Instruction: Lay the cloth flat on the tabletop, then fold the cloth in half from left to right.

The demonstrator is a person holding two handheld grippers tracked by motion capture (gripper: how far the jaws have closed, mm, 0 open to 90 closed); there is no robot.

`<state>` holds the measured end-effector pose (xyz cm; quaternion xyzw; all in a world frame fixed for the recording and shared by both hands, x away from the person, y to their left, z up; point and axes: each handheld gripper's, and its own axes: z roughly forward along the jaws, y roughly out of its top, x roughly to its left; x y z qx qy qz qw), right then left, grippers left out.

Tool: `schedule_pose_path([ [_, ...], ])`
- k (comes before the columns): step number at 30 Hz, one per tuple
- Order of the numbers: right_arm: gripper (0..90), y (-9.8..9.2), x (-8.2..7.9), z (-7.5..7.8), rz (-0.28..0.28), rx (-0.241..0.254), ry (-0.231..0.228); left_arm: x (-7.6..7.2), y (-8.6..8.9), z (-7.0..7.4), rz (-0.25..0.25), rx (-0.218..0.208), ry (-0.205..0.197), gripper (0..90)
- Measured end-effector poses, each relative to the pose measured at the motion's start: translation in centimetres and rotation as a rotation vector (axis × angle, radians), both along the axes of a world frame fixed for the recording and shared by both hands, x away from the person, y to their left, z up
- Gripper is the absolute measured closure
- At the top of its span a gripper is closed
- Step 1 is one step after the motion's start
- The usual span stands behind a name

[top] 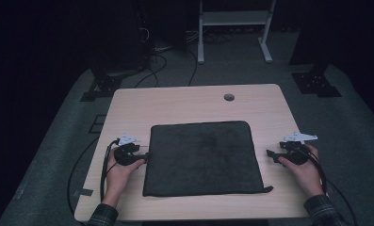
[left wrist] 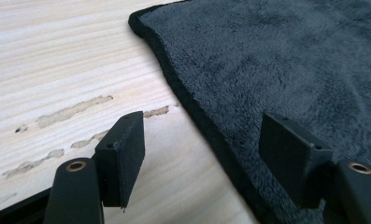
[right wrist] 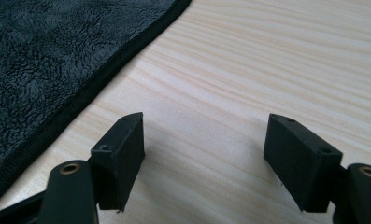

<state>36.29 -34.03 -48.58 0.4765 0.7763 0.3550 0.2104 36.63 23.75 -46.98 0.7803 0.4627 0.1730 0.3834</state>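
A dark grey fleecy cloth (top: 203,157) lies flat in the middle of the light wooden table (top: 184,101). My left gripper (top: 145,155) rests at the cloth's left edge, held by a hand. In the left gripper view its jaws (left wrist: 202,140) stand open and straddle the black hem of the cloth (left wrist: 290,60), one over bare wood, one over the fabric. My right gripper (top: 271,154) sits a short way off the cloth's right edge. Its jaws (right wrist: 204,140) are open above bare table (right wrist: 267,60), with the cloth (right wrist: 33,60) off to their left.
A round cable hole (top: 229,97) sits near the table's far edge. Pale scuff marks (left wrist: 71,112) streak the wood by the left gripper. A small tab (top: 268,189) sticks out at the cloth's near right corner. Beyond the table stand a white frame (top: 234,28) and floor cables (top: 151,56).
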Motion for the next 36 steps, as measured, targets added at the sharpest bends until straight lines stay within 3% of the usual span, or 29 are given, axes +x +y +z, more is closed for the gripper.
schedule_pose_path([
  [7, 27.5, 0.0, 0.0, 0.0, -0.001, 0.000, 0.001, 0.6, -0.8, -0.6, 0.004, 0.029, 0.004, 32.7],
  [12, 27.1, 0.0, 0.0, 0.0, 0.000, 0.000, 0.001, 0.5, -1.1, -0.7, 0.013, 0.085, -0.014, 35.7],
  [18, 27.2, 0.0, 0.0, 0.0, 0.000, 0.000, 0.001, 0.2, -0.9, -0.9, 0.041, 0.063, -0.046, 50.9],
  [20, 27.1, 0.0, 0.0, 0.0, 0.000, 0.000, 0.001, 0.1, -1.0, -0.9, 0.048, 0.063, -0.046, 52.1],
  [25, 27.1, 0.0, 0.0, 0.0, 0.000, 0.000, 0.001, -0.1, -1.3, -1.0, 0.037, 0.039, -0.051, 67.4],
  [31, 27.1, 0.0, 0.0, 0.0, 0.000, 0.000, 0.002, -0.2, -1.5, -1.1, 0.050, -0.035, -0.009, 84.3],
  [36, 27.1, 0.0, 0.0, 0.0, 0.000, 0.000, 0.002, -0.2, -1.6, -1.0, 0.056, -0.041, -0.001, 87.6],
])
